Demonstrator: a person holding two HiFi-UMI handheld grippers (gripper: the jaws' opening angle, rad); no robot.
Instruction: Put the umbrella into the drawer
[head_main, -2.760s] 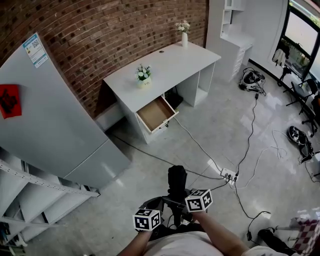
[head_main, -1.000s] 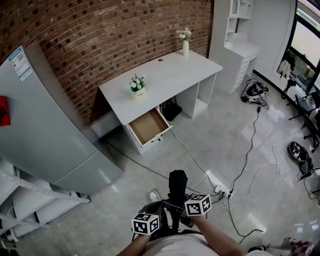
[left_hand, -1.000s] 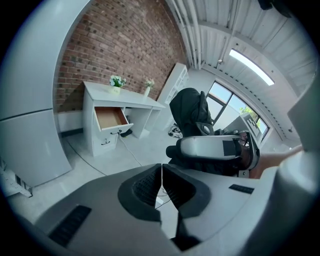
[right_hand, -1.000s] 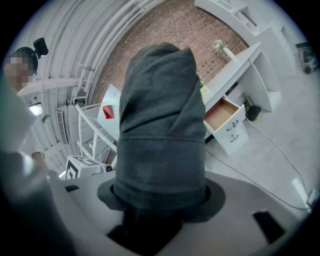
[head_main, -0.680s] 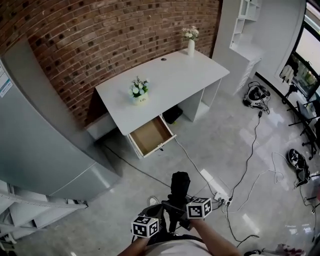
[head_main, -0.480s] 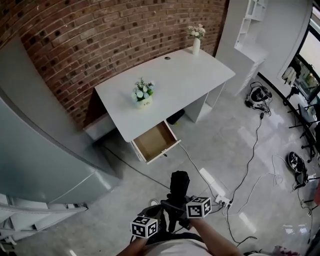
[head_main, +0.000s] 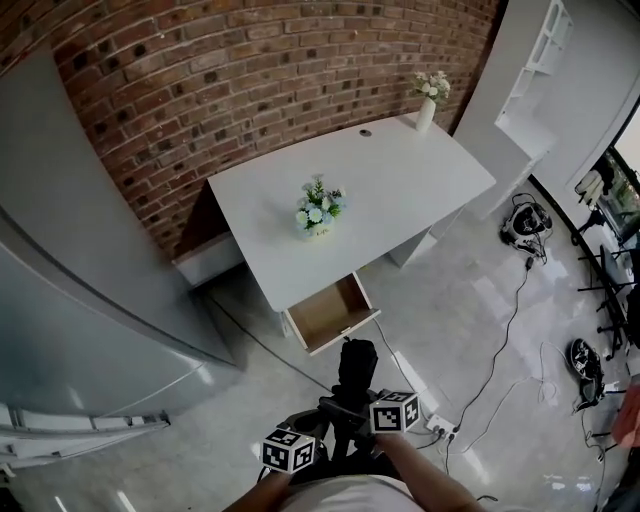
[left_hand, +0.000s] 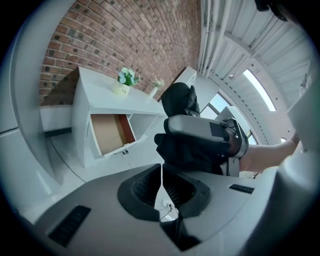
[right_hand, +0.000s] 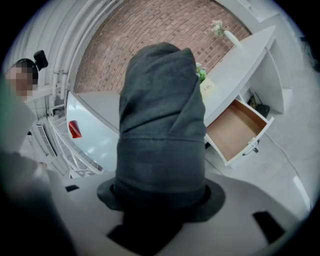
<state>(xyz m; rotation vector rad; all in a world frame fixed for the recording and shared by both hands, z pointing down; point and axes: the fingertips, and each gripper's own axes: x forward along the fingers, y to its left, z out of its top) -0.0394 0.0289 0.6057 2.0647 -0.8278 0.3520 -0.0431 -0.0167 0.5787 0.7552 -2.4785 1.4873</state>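
Note:
A folded dark grey umbrella (right_hand: 160, 125) in its sleeve stands upright between the jaws of my right gripper (right_hand: 160, 192), which is shut on its lower part. In the head view the umbrella (head_main: 357, 362) sticks out ahead of both marker cubes, just short of the open drawer (head_main: 330, 312). The drawer (right_hand: 235, 130) has a bare brown bottom and hangs out of the white desk (head_main: 400, 190). My left gripper (left_hand: 161, 172) is beside the right one, with its jaws together and nothing between them. From there the umbrella (left_hand: 180, 100) shows to the right, and the drawer (left_hand: 107, 132) ahead to the left.
A small pot of flowers (head_main: 318, 212) and a white vase (head_main: 428, 95) stand on the desk, against a brick wall. A tall grey cabinet (head_main: 70, 300) fills the left. A power strip (head_main: 432, 422) and cables lie on the floor to the right. White shelving (head_main: 540, 70) stands at the far right.
Both grippers and the umbrella have been carried forward across the floor. The desk and its open drawer are now much nearer, right in front of the umbrella. The grip is unchanged.

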